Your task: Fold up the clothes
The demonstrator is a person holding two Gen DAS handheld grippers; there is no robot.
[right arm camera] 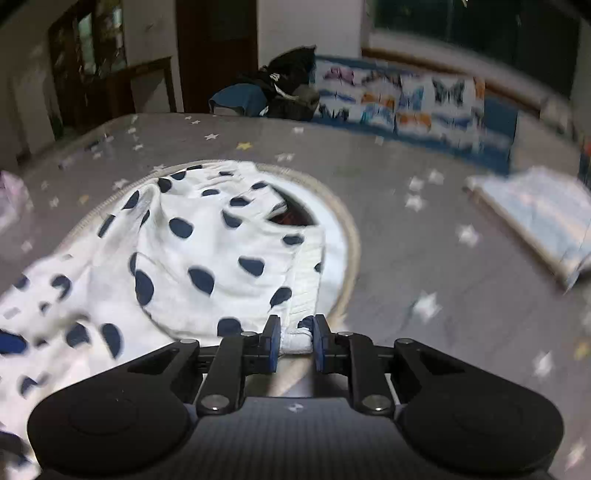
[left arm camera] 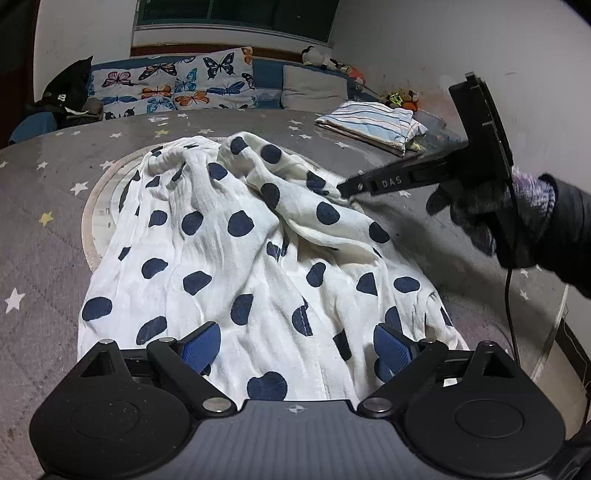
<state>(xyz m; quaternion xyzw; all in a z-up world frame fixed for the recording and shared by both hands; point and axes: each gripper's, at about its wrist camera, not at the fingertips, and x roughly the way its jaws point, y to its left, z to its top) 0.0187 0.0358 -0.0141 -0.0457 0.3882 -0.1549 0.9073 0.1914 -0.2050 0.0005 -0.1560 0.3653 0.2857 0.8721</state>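
A grey bedcover (left arm camera: 55,236) printed with stars fills the middle of the frame. Butterfly-print pillows (left arm camera: 170,86) line its far edge below a dark window (left arm camera: 236,14). White walls (left arm camera: 424,40) rise at upper right; a dark wooden door (right arm camera: 216,51) stands upper left.

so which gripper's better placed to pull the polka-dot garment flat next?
Right. Its gripper already pinches an edge of the polka-dot garment. The left gripper is wide open, the cloth merely between its fingers.
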